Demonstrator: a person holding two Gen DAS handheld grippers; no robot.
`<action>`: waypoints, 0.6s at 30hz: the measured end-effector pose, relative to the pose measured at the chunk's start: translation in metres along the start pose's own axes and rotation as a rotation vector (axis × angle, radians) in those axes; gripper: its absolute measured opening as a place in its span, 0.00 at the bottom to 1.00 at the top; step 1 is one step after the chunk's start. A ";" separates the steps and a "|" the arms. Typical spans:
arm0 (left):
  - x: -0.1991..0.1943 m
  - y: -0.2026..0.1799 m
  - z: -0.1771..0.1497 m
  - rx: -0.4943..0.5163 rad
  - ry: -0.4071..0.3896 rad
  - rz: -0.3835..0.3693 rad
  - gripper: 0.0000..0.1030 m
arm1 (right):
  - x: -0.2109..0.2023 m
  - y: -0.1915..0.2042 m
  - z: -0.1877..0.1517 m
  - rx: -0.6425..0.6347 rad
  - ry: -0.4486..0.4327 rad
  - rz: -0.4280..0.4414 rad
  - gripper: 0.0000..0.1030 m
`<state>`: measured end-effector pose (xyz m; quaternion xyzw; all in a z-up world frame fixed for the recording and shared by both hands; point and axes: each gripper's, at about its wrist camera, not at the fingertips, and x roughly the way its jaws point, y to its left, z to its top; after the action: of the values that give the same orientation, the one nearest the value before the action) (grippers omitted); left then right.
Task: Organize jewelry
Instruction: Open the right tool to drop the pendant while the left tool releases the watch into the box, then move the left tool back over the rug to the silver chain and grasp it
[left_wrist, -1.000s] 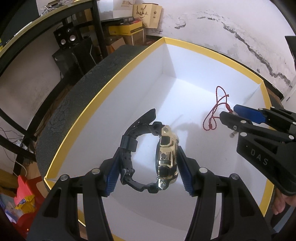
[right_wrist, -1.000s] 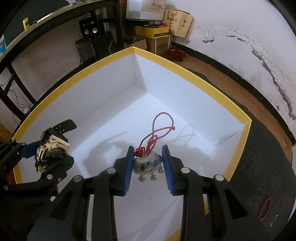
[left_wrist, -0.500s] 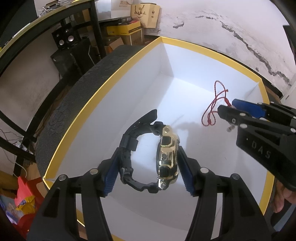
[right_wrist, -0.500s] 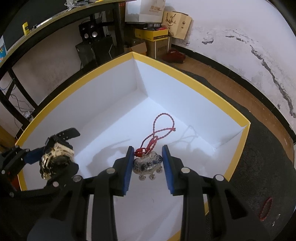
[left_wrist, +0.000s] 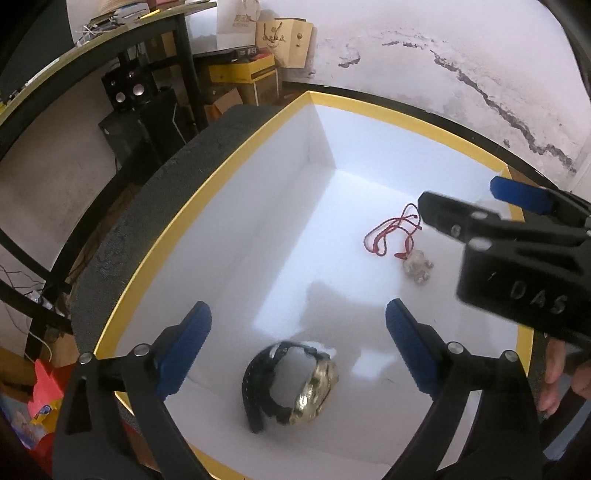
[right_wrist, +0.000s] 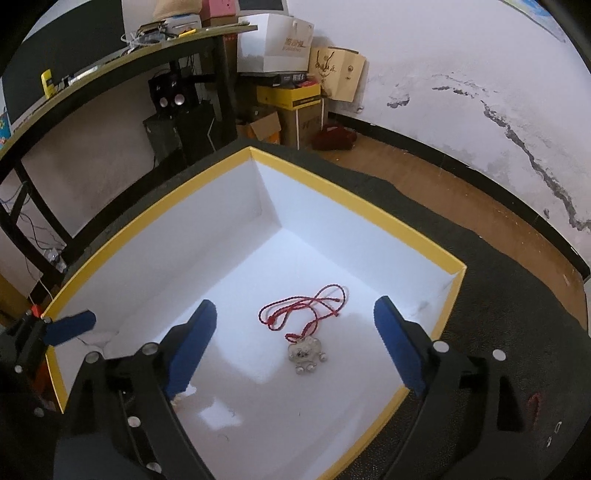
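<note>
Change: both grippers, clamped on their pieces a second ago, have let go and risen; the watch and the pendant now lie loose on the box floor.
Left gripper: released, blue pads spread wide, hovering above the watch with nothing between them.
Right gripper: released as well, fingers wide apart, held over the pendant without touching it.
Watch: black strap with a gold case, lying on its side on the white floor near the box's near edge, below the left gripper in the left wrist view; hidden behind the gripper bodies in the right wrist view.
Pendant: small silver-white charm lying flat on the floor, towards the right side of the box; its small bells point to the near edge.
Cord: red, tied to the pendant's top and looped loosely on the floor beyond it, towards the far corner.
Box: open, white inside with a yellow rim, resting on a dark mat.
Spacing: watch and pendant well apart, neither touching a wall.
Right hand: fingers visible at the right edge of the left wrist view, behind the right gripper's body.
</note>
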<state>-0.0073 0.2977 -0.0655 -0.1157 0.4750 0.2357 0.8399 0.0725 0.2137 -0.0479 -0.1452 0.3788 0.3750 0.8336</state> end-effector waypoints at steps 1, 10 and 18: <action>-0.001 -0.001 0.000 0.002 -0.001 0.000 0.90 | -0.004 -0.002 0.000 0.005 -0.006 -0.002 0.82; -0.038 -0.028 -0.006 0.004 -0.074 -0.057 0.90 | -0.085 -0.055 -0.025 0.109 -0.093 -0.044 0.82; -0.062 -0.137 -0.034 0.111 -0.145 -0.177 0.93 | -0.188 -0.190 -0.120 0.242 -0.152 -0.229 0.82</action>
<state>0.0100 0.1477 -0.0346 -0.0931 0.4133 0.1415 0.8947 0.0688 -0.0744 0.0028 -0.0572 0.3378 0.2393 0.9085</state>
